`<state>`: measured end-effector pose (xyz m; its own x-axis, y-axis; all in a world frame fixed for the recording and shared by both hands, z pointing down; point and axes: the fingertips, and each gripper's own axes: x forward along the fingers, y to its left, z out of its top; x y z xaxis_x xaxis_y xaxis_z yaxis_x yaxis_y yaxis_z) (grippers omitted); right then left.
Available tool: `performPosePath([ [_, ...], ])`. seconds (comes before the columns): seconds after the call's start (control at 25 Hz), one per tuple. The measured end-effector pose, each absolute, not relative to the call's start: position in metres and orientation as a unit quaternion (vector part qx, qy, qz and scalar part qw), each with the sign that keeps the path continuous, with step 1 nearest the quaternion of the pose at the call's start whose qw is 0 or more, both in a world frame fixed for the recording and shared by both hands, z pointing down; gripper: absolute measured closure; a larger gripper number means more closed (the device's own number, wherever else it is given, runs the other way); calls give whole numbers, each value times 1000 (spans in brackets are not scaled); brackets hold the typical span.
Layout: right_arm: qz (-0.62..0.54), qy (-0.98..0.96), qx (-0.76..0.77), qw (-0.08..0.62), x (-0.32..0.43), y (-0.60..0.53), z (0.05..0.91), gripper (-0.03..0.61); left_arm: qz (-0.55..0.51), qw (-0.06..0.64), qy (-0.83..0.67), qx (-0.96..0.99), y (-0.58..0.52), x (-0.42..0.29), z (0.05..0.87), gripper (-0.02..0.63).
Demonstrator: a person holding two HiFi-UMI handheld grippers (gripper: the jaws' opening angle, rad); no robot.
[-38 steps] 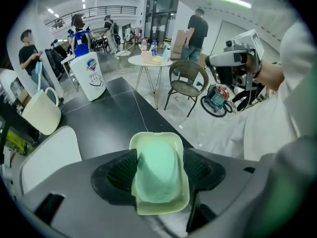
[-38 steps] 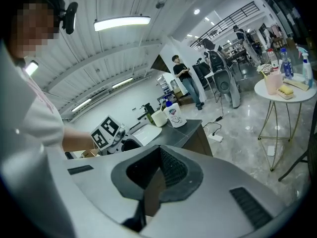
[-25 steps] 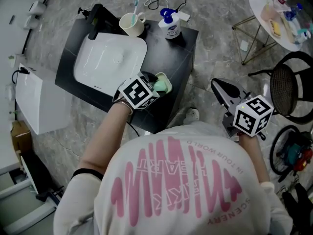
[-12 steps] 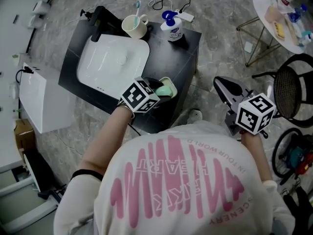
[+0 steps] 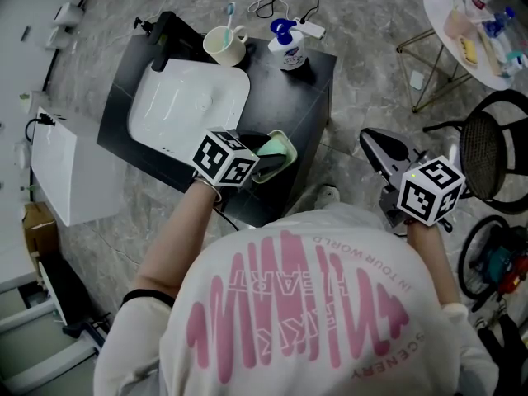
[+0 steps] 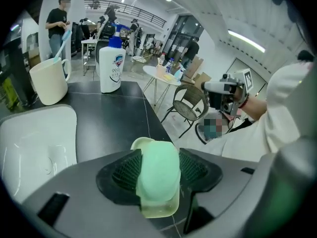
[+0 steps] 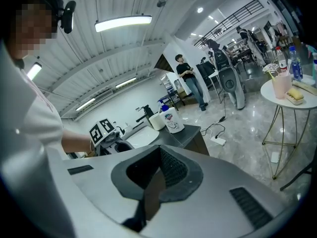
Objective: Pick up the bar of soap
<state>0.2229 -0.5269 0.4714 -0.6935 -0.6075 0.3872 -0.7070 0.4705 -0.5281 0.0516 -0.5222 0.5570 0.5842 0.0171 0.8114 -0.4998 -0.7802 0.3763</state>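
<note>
A pale green bar of soap (image 6: 158, 175) lies in a cream soap dish (image 6: 159, 209) near the front right edge of the black counter (image 5: 289, 97). My left gripper (image 6: 158, 171) is down over the dish with the soap between its pads. Its jaws are closing, and both black pads touch the soap's sides. From the head view the soap (image 5: 271, 147) shows just beyond the marker cube of the left gripper (image 5: 266, 152). My right gripper (image 5: 375, 143) hangs off to the right over the floor, shut and empty.
A white sink basin (image 5: 186, 97) fills the counter's left half, with a black faucet (image 5: 161, 35) behind it. A cream cup with a toothbrush (image 5: 224, 44) and a pump bottle (image 5: 290, 49) stand at the back. A round side table (image 5: 462, 23) and a chair (image 5: 495, 147) are at the right.
The left gripper's marker cube has shifted slightly left and its jaws have drawn in round the soap. The right gripper has stayed where it was.
</note>
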Motion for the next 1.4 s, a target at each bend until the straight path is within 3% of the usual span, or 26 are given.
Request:
performPosePath([
  [0.36,338,-855,387,70,214,-526,466,572,249,352,-184,883,-540,52,497,365],
  [0.72,309,-865,392,60,191,-525,439,572,-21,267,-262,927,-550,26,385,365],
  [0.92,288,-877,384,32,167,-516,414,572,-81,232,-263,933,-533,1,344,365],
  [1.4,265,-876,402,24,110,-451,387,572,-112,170,-281,938,-465,-75,305,365],
])
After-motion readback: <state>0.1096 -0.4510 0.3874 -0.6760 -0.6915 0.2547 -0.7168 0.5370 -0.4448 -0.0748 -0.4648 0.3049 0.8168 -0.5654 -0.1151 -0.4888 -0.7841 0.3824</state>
